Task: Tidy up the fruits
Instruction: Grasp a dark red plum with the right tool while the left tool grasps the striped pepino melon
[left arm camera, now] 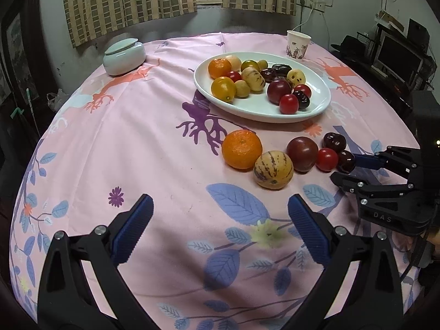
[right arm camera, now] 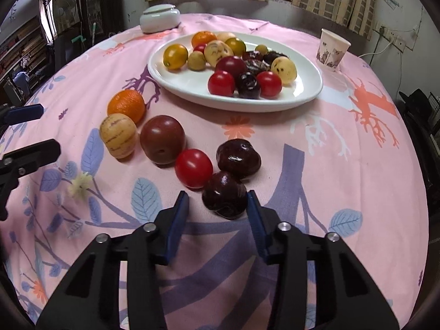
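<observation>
A white oval plate [left arm camera: 321, 101] [right arm camera: 308, 93] holds several fruits. On the cloth in front of it lie an orange [left arm camera: 241, 149] [right arm camera: 126, 105], a striped melon [left arm camera: 273, 169] [right arm camera: 118, 135], a plum [left arm camera: 302, 153] [right arm camera: 162, 139], a red tomato [left arm camera: 326, 159] [right arm camera: 193, 168] and two dark cherries [left arm camera: 333, 142] [right arm camera: 238, 158]. My right gripper [right arm camera: 218, 202] is open, its fingers either side of the nearest dark cherry [right arm camera: 224, 198] [left arm camera: 345, 161]. My left gripper [left arm camera: 220, 214] is open and empty, short of the melon.
A pale lidded jar [left arm camera: 123, 56] [right arm camera: 159, 18] stands at the back left. A paper cup [left arm camera: 298, 44] [right arm camera: 333, 49] stands at the back right. The round table has a pink patterned cloth [left arm camera: 137, 137]; furniture surrounds it.
</observation>
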### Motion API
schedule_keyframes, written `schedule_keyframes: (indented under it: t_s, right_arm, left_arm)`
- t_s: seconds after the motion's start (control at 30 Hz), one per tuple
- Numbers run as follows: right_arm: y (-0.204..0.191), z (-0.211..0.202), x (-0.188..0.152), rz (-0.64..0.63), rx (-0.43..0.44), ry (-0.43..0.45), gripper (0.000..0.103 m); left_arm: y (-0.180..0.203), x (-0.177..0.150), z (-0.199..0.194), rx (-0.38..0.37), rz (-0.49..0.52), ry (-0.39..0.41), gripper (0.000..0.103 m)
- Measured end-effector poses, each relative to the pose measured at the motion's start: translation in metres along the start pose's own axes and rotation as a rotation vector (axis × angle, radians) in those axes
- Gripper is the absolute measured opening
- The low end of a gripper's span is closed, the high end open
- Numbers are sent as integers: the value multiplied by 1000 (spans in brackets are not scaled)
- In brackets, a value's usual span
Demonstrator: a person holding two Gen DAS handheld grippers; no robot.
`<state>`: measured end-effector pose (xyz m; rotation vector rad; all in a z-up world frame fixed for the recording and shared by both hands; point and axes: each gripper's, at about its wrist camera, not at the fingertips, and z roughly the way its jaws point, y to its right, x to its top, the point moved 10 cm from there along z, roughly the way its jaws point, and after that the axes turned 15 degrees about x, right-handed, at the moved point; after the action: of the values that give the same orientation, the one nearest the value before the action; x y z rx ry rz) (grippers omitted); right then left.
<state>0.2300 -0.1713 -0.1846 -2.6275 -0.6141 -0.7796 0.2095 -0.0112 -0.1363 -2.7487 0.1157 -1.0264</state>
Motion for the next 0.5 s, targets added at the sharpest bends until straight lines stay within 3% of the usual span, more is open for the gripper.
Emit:
schedule_keyframes:
  t_s: [0.07,0.1,0.5]
  right_arm:
    - [1,0,1,4,4,2,39]
    - [1,0,1,8,5,4,31]
    - [-24,-55,-3,77,84,99,31]
  left_arm:
    - [3,0,0,-10,4,-6,100]
    - [6,1,0,-15,6,-8,100]
    - [34,5,10,-80,29,-26,100]
